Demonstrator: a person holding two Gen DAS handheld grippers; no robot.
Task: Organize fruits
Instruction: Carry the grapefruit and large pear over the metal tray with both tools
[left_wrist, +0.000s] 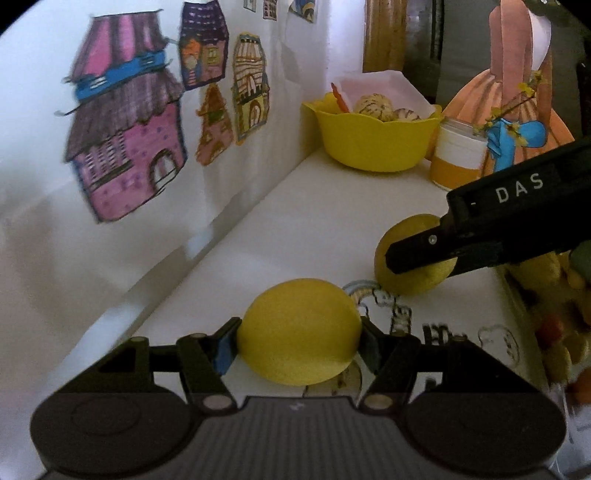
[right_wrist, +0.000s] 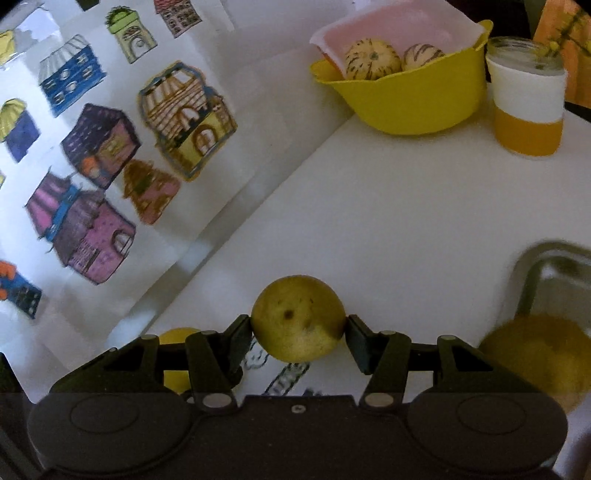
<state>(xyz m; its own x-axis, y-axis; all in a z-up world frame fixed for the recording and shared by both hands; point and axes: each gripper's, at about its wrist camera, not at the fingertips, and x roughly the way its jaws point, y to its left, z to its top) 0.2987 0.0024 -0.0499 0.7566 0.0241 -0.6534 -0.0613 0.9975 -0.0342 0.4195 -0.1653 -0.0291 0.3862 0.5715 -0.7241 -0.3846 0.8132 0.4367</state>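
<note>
Already both grippers are pinching fruit: the left gripper (left_wrist: 299, 332) is clamping a lemon (left_wrist: 299, 332), the right gripper (right_wrist: 299, 328) a spotted round fruit (right_wrist: 298, 318). Ahead, the yellow bowl (right_wrist: 406, 107) is sitting far up the white counter (right_wrist: 369, 221), slightly rightward.

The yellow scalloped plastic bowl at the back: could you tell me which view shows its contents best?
The right wrist view: the yellow scalloped plastic bowl is seen from above, two striped gourds clear. The left wrist view shows it side-on.
</note>
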